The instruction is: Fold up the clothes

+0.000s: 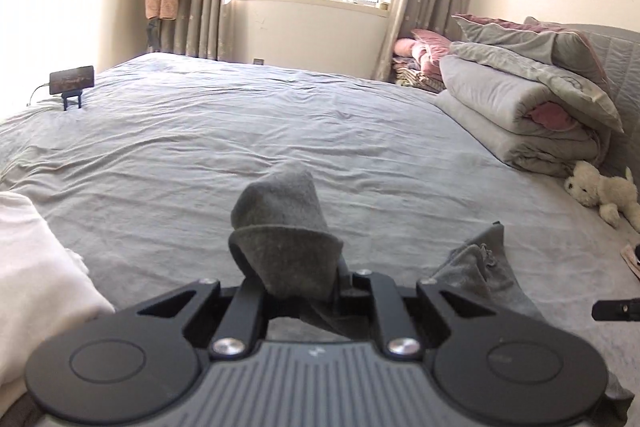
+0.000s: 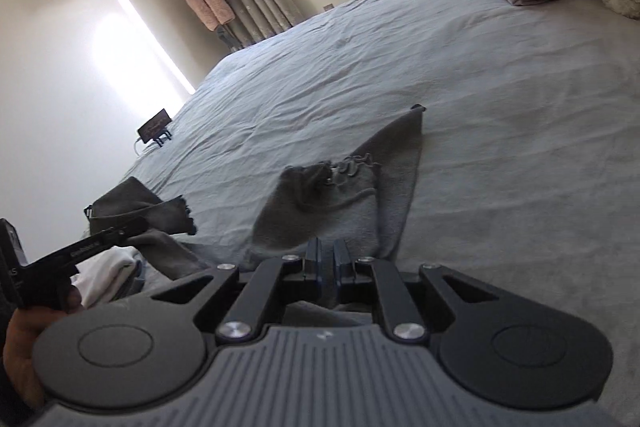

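Note:
A dark grey fleece garment (image 1: 280,223) lies partly lifted off the grey bed sheet (image 1: 240,131). My left gripper (image 1: 298,281) is shut on one bunched corner, and the cloth drapes over its fingers and hides them. In the right wrist view the same gripper (image 2: 132,227) shows at the left, pinching that corner, held by a hand (image 2: 24,339). My right gripper (image 2: 327,255) is shut on another edge of the garment (image 2: 340,195), with cloth between its near-touching pads. A pointed flap of the garment sticks up ahead of it. The right gripper's tip (image 1: 616,309) shows at the left view's right edge.
A white garment (image 1: 36,267) lies at the near left of the bed. Folded duvets and pillows (image 1: 520,115) are stacked at the far right, with a white plush toy (image 1: 600,193) beside them. A phone on a stand (image 1: 72,79) sits at the bed's far left corner.

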The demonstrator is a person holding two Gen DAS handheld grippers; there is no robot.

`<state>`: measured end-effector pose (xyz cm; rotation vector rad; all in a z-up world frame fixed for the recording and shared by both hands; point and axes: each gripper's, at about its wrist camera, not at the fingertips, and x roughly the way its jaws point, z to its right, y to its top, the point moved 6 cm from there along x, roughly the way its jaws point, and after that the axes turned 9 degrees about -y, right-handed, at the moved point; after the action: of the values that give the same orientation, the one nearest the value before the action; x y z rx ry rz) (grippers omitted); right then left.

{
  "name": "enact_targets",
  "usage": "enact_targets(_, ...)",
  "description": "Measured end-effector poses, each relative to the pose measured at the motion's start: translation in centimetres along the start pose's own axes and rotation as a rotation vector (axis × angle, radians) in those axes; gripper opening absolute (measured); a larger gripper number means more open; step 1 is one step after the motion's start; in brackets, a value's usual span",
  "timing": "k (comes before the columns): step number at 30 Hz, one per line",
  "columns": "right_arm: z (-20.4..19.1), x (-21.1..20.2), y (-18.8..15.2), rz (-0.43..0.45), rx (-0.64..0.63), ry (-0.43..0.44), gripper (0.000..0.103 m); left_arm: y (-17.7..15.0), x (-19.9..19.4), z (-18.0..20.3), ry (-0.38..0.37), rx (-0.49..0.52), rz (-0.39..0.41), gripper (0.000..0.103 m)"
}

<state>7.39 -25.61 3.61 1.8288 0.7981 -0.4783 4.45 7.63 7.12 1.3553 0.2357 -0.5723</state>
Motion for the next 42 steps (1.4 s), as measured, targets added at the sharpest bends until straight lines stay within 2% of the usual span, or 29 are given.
enact_targets(5, 1.9, 2.1, -0.3, -0.039, 0.061, -0.075, 0.015, 1.4, -0.4, -2.4, 0.058, -0.024, 0.052, 0.012)
enact_targets(6, 2.1, 2.5, -0.2, -0.041, 0.059, -0.084, 0.022, 1.7, -0.4, -2.7, 0.066, -0.024, 0.060, 0.012)
enact_targets(7, 2.0, 3.0, -0.2, -0.041, 0.054, -0.091, 0.040, 2.0, -0.4, -3.0, 0.073, -0.024, 0.067, 0.012)
enact_targets(9, 1.8, 4.2, 0.1, -0.039, 0.041, -0.098, 0.062, 2.5, -0.2, -3.7, 0.081, -0.037, 0.079, 0.012)
enact_targets(14, 0.7, 7.8, 0.4, -0.062, 0.039, -0.076, 0.061, 3.6, 0.0, -5.6, 0.109, -0.058, 0.107, 0.012)
enact_targets(15, 0.2, 8.4, 0.1, -0.071, 0.015, -0.078, 0.058, 3.8, 0.1, -5.9, 0.119, -0.053, 0.113, 0.012)
enact_targets(16, -0.2, 8.9, 0.0, -0.068, -0.025, -0.099, 0.029, 3.9, 0.1, -6.2, 0.128, -0.048, 0.120, 0.012)
enact_targets(17, -0.7, 9.2, -0.2, -0.059, -0.074, -0.130, 0.007, 4.1, 0.2, -6.5, 0.136, -0.046, 0.127, 0.012)
enact_targets(18, -0.9, 9.0, 0.1, -0.038, -0.102, -0.156, 0.002, 4.3, 0.2, -6.7, 0.142, -0.049, 0.134, 0.012)
enact_targets(19, -0.9, 8.6, 0.4, -0.011, -0.119, -0.179, 0.002, 4.5, 0.1, -7.2, 0.150, -0.055, 0.147, 0.012)
enact_targets(22, -0.2, 3.7, 4.2, 0.209, -0.129, -0.259, 0.001, 5.4, -0.9, -8.3, 0.165, -0.090, 0.216, 0.012)
enact_targets(25, 1.2, -2.8, 8.0, 0.473, -0.189, -0.459, 0.001, 6.3, -2.0, -9.2, 0.166, -0.122, 0.289, 0.012)
enact_targets(26, 2.1, -4.8, 8.8, 0.541, -0.191, -0.517, 0.001, 6.4, -2.2, -9.4, 0.160, -0.133, 0.304, 0.012)
enact_targets(27, 3.2, -6.2, 9.3, 0.571, -0.167, -0.539, 0.001, 6.4, -2.1, -9.5, 0.145, -0.147, 0.305, 0.012)
enact_targets(30, 6.8, -7.6, 9.7, 0.569, -0.084, -0.565, 0.001, 5.8, -0.7, -9.1, 0.128, -0.149, 0.256, 0.012)
enact_targets(32, 8.5, -6.4, 9.3, 0.536, -0.084, -0.632, 0.001, 5.2, 0.4, -8.6, 0.137, -0.119, 0.217, 0.012)
enact_targets(34, 9.3, -4.8, 8.8, 0.489, -0.080, -0.660, 0.001, 4.6, 1.8, -8.0, 0.133, -0.093, 0.176, 0.012)
enact_targets(37, 8.7, -3.2, 8.2, 0.417, -0.095, -0.618, 0.001, 3.9, 3.0, -7.3, 0.127, -0.063, 0.131, 0.013)
enact_targets(42, 7.8, -3.7, 8.1, 0.424, -0.054, -0.549, 0.001, 3.6, 3.1, -7.4, 0.119, -0.058, 0.114, 0.013)
